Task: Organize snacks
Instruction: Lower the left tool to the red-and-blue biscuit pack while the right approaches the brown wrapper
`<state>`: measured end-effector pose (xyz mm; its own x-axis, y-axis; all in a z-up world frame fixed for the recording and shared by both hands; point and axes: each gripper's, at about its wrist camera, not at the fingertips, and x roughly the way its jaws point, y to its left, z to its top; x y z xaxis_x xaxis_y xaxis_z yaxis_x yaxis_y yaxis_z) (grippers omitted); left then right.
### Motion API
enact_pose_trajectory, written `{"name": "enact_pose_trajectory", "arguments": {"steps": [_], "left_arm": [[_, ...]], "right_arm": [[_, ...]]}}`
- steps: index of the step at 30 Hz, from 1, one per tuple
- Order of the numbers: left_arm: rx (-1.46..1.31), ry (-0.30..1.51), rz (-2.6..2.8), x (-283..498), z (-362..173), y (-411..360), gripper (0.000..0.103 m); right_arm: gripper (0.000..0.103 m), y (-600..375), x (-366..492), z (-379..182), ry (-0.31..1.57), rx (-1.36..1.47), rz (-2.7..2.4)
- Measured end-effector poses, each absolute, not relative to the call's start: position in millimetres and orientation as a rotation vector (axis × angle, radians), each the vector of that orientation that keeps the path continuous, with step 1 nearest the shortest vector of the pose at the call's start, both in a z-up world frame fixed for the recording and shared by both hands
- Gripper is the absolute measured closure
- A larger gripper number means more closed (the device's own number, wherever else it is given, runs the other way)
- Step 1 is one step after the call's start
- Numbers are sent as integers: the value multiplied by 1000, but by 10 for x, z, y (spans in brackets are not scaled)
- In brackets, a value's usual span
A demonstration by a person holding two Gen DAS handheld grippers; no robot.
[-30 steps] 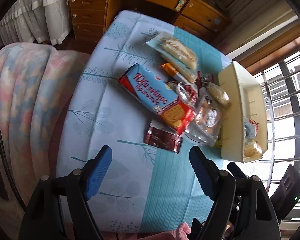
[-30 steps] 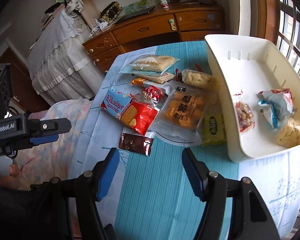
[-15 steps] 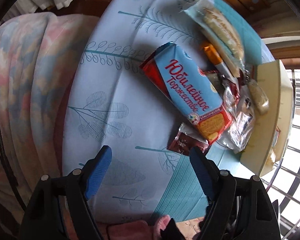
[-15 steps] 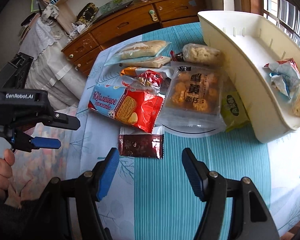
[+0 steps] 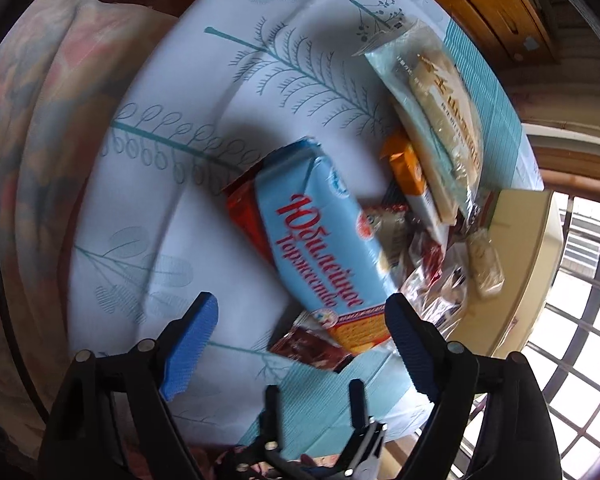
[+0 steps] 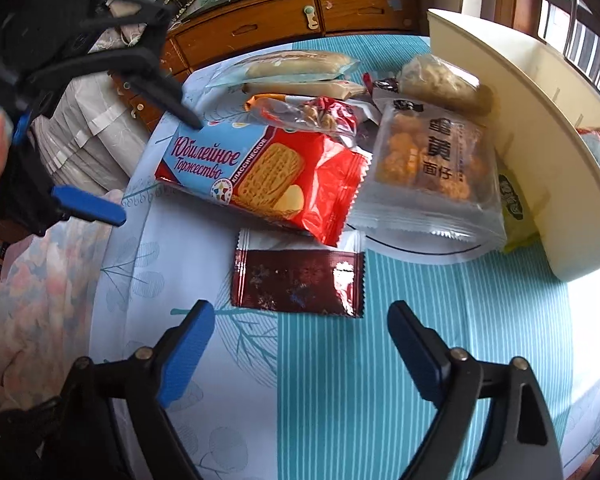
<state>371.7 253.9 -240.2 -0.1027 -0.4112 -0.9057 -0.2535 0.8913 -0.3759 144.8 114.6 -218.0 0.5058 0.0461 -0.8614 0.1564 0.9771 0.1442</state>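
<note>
Snacks lie on a leaf-print tablecloth [image 6: 228, 360] before a wooden dresser [image 6: 260, 28]; both tongs gape wide, just opened, empty.

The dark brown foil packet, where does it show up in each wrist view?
Left wrist: dark brown foil packet low centre, partly under the blue-and-red biscuit pack.
Right wrist: packet centre, lying flat on the tablecloth.
Shared landmark: biscuit pack, overlapping its far edge.

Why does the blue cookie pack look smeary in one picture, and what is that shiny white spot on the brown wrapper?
Left wrist view: the cookie pack is smeared by motion blur, and a dark shadow falls on the cloth beside it. Right wrist view: its lettering is sharper, and window light glares off the brown wrapper; the fisheye lens bends the tray edge.
</note>
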Motion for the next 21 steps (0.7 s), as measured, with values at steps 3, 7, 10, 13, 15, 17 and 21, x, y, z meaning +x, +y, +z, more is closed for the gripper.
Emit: {"name": "enact_pose_trajectory", "arguments": {"steps": [3,7,10,13,15,17,21], "left_arm": [[-520,1701,-140,3782,-2449,2472,16],[-527,1730,-132,3823,-2552,2384,15],[-544,1743,-124,3859,-2614,2356,15],[-542,1739,-122,3905,-2657,2325,15],[-547,1741,-116,3927,-2695,2318,15],[-569,1752,-117,3950,-2749,2327,15],[-594,1759,-104,3972,-2846,2319,15]], "right_arm": [[9,1221,1479,-2216,1034,176,-67],[9,1269,1562,-2274,1033,164,-79],[9,1278,1643,-2308,1026,149,-94],[9,1288,1700,-2342,1020,133,-104],[9,1297,1737,-2374,1022,116,-106],[9,1315,1759,-2394,1020,100,-106],[9,1372,1785,-2414,1021,61,-107]]}}
